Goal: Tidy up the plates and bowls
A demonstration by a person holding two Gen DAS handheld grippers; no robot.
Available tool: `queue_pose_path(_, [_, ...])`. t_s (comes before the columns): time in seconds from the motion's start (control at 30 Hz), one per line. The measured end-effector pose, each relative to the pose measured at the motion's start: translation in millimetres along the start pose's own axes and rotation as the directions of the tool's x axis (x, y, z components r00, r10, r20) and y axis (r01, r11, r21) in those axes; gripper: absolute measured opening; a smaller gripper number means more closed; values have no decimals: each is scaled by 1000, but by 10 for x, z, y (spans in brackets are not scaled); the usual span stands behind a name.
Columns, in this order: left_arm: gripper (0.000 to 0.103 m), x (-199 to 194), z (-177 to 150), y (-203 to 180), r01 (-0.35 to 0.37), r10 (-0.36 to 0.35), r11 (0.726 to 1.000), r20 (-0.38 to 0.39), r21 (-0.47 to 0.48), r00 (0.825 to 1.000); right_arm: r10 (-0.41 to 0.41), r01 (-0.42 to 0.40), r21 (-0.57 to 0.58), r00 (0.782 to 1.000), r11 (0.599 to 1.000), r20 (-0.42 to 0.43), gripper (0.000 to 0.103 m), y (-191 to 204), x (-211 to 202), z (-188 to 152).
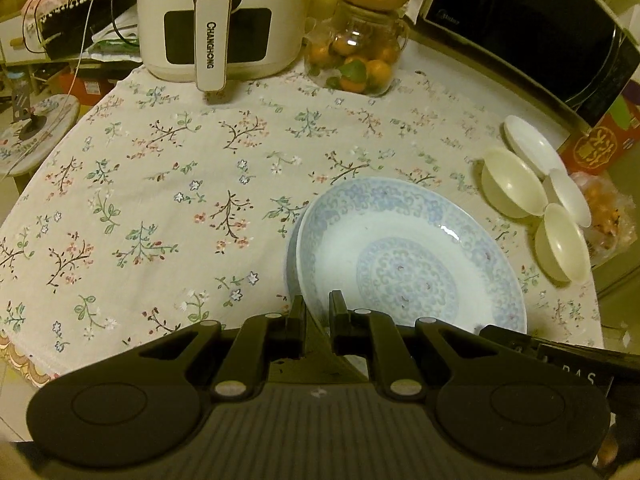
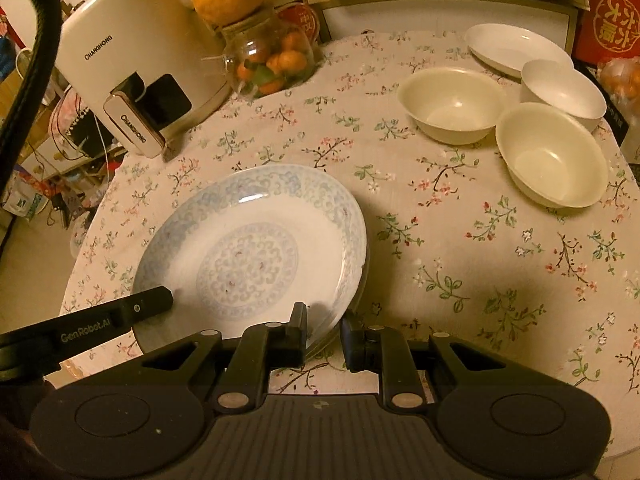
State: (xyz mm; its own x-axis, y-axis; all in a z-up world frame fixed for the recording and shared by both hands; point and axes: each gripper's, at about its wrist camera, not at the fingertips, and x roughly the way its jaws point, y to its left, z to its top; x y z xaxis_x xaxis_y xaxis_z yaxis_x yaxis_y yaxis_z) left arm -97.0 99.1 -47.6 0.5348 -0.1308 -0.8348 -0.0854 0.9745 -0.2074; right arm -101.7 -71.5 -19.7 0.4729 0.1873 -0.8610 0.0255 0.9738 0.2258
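Note:
A blue-patterned plate lies on top of another like it on the floral tablecloth; it also shows in the right wrist view. My left gripper is shut on the top plate's near-left rim. My right gripper is shut on the stack's near-right rim. The left gripper's finger reaches in over the plate's left edge in the right wrist view. Three cream bowls and a white plate sit at the far right.
A white air fryer and a glass jar of oranges stand at the back of the table. A black microwave stands behind the bowls. The table's front edge curves near on the left.

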Motion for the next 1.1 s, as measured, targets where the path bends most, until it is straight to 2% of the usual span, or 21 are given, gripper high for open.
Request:
queue_pose_path(0.57, [11, 92, -18, -42, -40, 40, 999, -22, 17, 999, -37, 36, -9, 999, 999, -22, 19, 65, 121, 16])
queue_pose_path(1.1, [11, 95, -38, -111, -80, 80, 995, 4, 61, 997, -61, 60, -19, 998, 998, -32, 19, 99, 175, 17])
